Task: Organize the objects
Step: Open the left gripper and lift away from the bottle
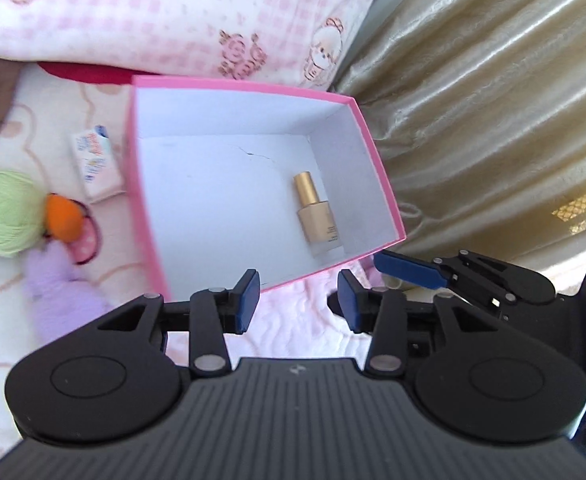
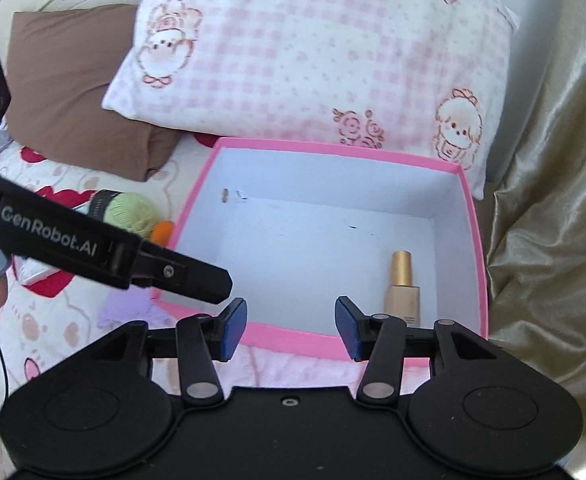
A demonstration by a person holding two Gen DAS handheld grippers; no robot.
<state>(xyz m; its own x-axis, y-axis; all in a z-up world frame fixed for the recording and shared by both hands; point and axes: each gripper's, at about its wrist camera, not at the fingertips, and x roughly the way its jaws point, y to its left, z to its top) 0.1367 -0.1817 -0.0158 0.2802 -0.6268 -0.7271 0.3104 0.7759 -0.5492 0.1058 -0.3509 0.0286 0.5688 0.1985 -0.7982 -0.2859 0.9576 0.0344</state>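
Left wrist view: my left gripper (image 1: 299,300) hangs over the quilted bed cover (image 1: 293,292), just short of the near rim of the pink box (image 1: 253,88); its blue pads (image 1: 249,300) stand apart with nothing between them, so the grip is released. The box is open-topped, white inside, and rests on the bed against the checked pillow (image 1: 173,12). A gold-capped bottle (image 1: 319,216) lies on its side on the box floor, near the right wall, cap pointing toward the pillow. Left of the box, outside it, lie a small white carton (image 1: 97,164), a green ball of yarn (image 1: 11,212), an orange item (image 1: 65,222) touching a pink hair tie (image 1: 87,240), and a blurred lilac soft thing (image 1: 61,292) whose nature I cannot tell. My right gripper (image 1: 409,270) enters from the right, beside the box's near corner. A beige curtain (image 1: 493,100) hangs to the right.

Right wrist view: my right gripper (image 2: 291,328) hovers at the near rim of the box (image 2: 333,148), fingers spread and empty. The bottle (image 2: 401,288) lies just ahead of the right finger. My left gripper (image 2: 185,276) crosses in from the left, its tip over the box's near-left corner. A brown cushion (image 2: 77,88) lies beside the pillow (image 2: 313,52).
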